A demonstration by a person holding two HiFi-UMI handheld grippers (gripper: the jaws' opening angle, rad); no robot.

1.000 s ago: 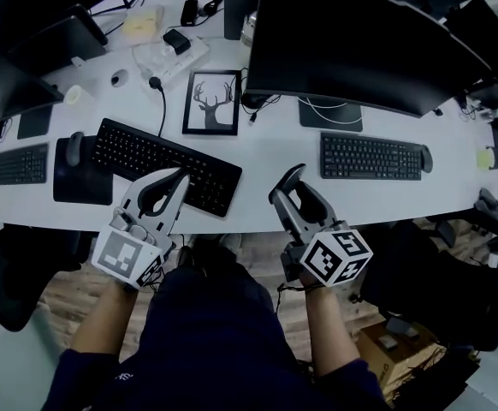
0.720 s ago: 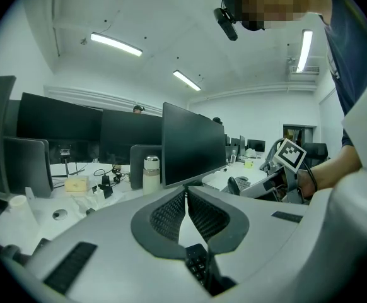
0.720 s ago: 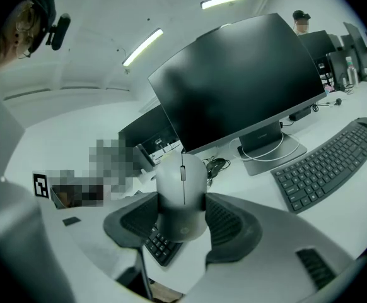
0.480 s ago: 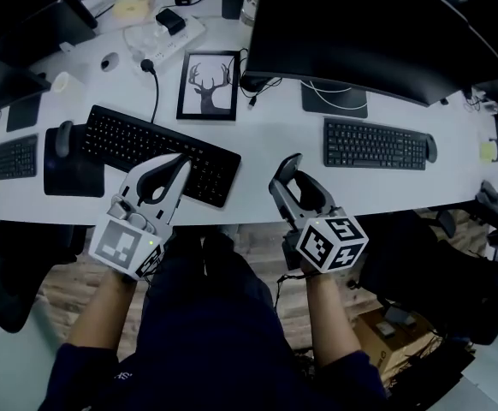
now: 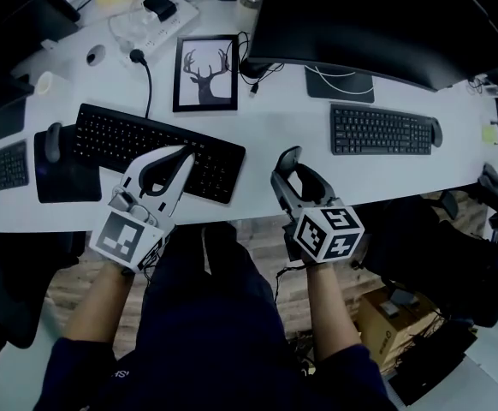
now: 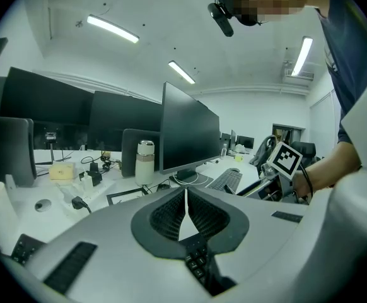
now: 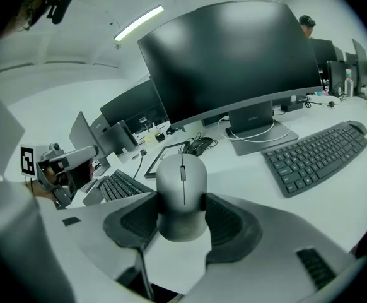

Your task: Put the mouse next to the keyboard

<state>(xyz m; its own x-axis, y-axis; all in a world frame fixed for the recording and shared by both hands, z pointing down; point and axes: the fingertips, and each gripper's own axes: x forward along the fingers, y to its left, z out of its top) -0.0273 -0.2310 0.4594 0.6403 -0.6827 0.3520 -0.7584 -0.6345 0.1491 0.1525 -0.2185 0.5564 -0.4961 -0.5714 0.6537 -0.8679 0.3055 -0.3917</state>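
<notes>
A grey mouse (image 7: 182, 193) sits clamped between the jaws of my right gripper (image 7: 182, 218), which is shut on its sides. In the head view that gripper (image 5: 288, 168) holds the mouse (image 5: 291, 155) over the white desk's front strip, between the two keyboards. The black keyboard (image 5: 153, 149) lies to its left, the dark grey keyboard (image 5: 381, 130) to its right. My left gripper (image 5: 180, 156) hangs over the black keyboard's near right part, its jaws pressed together with nothing between them (image 6: 185, 202).
A deer picture frame (image 5: 206, 73) and a large monitor (image 5: 360, 15) stand behind the keyboards. A second mouse (image 5: 52, 141) rests on a black pad (image 5: 65, 178) at the left; another mouse (image 5: 437, 132) lies at the grey keyboard's right end. The desk edge (image 5: 257, 213) runs below the grippers.
The desk has slid down and nearer in the head view. Both grippers keep nearly the same place over its front strip, and the mouse stays held.
</notes>
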